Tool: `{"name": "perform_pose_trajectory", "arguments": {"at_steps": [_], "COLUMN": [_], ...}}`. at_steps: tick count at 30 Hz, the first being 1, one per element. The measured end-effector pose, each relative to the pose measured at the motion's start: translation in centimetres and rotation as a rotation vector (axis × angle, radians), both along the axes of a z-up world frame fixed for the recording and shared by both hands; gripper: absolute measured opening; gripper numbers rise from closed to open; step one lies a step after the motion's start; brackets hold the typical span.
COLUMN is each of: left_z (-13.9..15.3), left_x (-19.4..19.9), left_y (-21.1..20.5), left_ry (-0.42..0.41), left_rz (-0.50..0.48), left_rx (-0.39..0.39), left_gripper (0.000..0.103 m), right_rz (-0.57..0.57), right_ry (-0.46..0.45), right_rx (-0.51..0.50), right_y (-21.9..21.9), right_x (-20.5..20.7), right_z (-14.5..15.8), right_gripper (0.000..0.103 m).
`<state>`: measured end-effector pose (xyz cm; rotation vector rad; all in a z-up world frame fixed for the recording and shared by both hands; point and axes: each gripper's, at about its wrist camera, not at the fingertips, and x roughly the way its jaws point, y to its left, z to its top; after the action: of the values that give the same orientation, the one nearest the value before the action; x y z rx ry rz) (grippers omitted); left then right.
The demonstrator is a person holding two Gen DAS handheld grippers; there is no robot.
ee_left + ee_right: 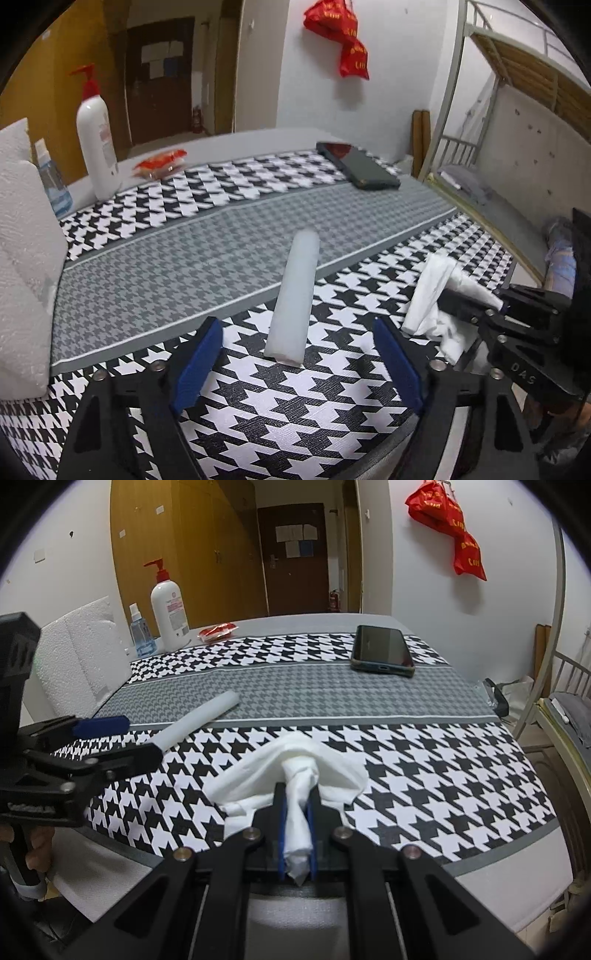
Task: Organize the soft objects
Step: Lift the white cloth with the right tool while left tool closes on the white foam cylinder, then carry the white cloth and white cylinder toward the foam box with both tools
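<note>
Presently the right gripper pinches the crumpled white tissue; the left gripper, fingers wide, straddles the translucent white foam stick, which may roll aside if nudged.

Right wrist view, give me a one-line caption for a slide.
Right gripper pinches a crumpled white tissue on the houndstooth tablecloth; the left gripper reaches toward a white foam stick.

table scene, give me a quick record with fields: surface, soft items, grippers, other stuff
surface: houndstooth cloth over the table
soft items: white cloth, bunched; pale foam stick, lying flat
right gripper: shut on the white cloth
left gripper: open, pads either side of the foam stick's near end, not touching
other stuff: phone, pump bottle, spray bottle, red packet
</note>
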<state>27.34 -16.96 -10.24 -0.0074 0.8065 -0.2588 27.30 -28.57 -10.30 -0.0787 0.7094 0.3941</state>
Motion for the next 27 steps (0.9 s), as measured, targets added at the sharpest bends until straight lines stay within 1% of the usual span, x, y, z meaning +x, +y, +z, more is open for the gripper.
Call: {"name": "perform_pose_trajectory", "arguments": {"at_steps": [1,4,6,7,13,14,15,16,17,20,21,23,25,27], "left_z": [0.0,-0.3,-0.5,-0.5,-0.6,-0.7,-0.7,-0.7,-0.7,-0.7,-0.7,-0.7,-0.3,0.0], "left_x": [0.1,0.4,0.7,0.8,1.0,1.0,1.1,1.1,1.1,1.0,1.0,1.2,1.0,0.5], "left_y": [0.0,-0.1,-0.4,-0.4,-0.8,-0.9,-1.0,-1.0,-1.2,-1.6,-1.7,-1.4,-1.2,-1.2], "left_ry": [0.005,0.020,0.036,0.040,0.038,0.038,0.037,0.034,0.029,0.022,0.020,0.020,0.005,-0.015], "left_rz": [-0.001,-0.002,-0.005,-0.005,0.006,0.007,0.008,0.009,0.012,0.001,-0.001,0.013,0.008,-0.009], "left_rx": [-0.003,0.005,0.011,0.013,0.045,0.054,0.064,0.073,0.085,0.104,0.109,0.112,0.097,0.099], "left_gripper": [0.081,0.073,0.071,0.068,0.063,0.061,0.059,0.051,0.040,0.029,0.027,0.020,0.017,0.017], "right_rz": [-0.001,-0.001,-0.001,0.001,0.002,0.003,0.002,0.000,-0.002,-0.005,-0.005,-0.008,-0.010,-0.010], "right_ry": [0.000,-0.007,-0.008,-0.009,-0.015,-0.017,-0.020,-0.023,-0.028,-0.036,-0.036,-0.035,-0.031,-0.018], "right_rx": [0.003,0.006,0.012,0.013,0.006,0.002,0.000,-0.002,-0.003,-0.007,-0.004,0.003,0.009,0.021], "right_y": [0.0,-0.1,-0.1,-0.1,-0.1,-0.1,-0.1,0.0,0.0,0.1,0.1,0.1,0.0,-0.1], "right_x": [0.0,-0.1,-0.1,-0.1,-0.2,-0.3,-0.3,-0.3,-0.4,-0.5,-0.5,-0.5,-0.5,-0.4], "right_z": [0.0,0.0,0.0,0.0,0.0,0.0,0.0,0.0,-0.1,-0.1,-0.2,-0.2,-0.1,0.0], "right_gripper": [0.012,0.012,0.012,0.012,0.012,0.012,0.012,0.012,0.012,0.013,0.013,0.012,0.012,0.012]}}
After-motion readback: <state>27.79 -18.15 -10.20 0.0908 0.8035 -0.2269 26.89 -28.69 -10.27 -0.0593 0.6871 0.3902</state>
